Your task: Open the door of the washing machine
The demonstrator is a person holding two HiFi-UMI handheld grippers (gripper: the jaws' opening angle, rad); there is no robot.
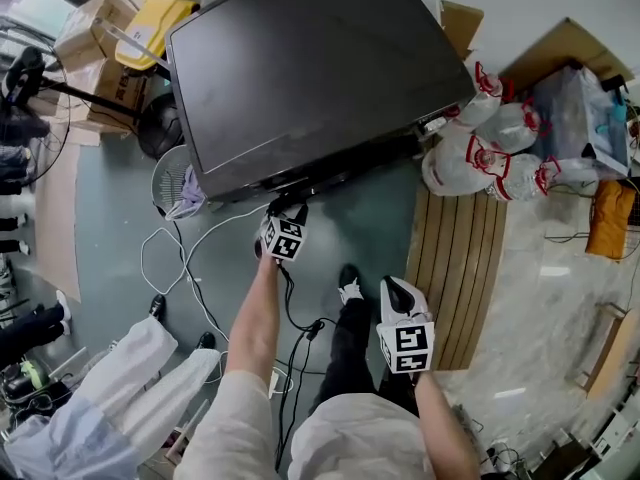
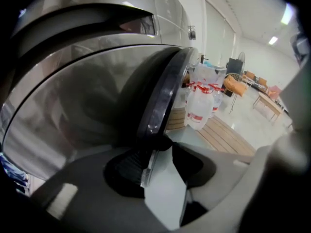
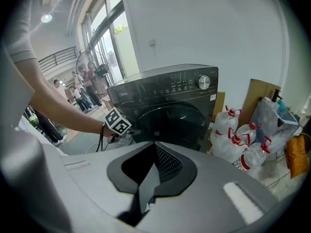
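Observation:
The black washing machine stands in front of me, and the right gripper view shows its front with the round dark door. My left gripper is at the door's left edge. In the left gripper view the door's dark rim runs down between the jaws of the left gripper. The jaws stand wide and close on the rim, which sits a little off the machine's front. My right gripper hangs back over the floor, its jaws together and empty.
Several large water bottles crowd the machine's right side beside a wooden slat platform. Cables and a small fan lie on the floor to the left. Cardboard boxes are at the back left. A person in white stands at the lower left.

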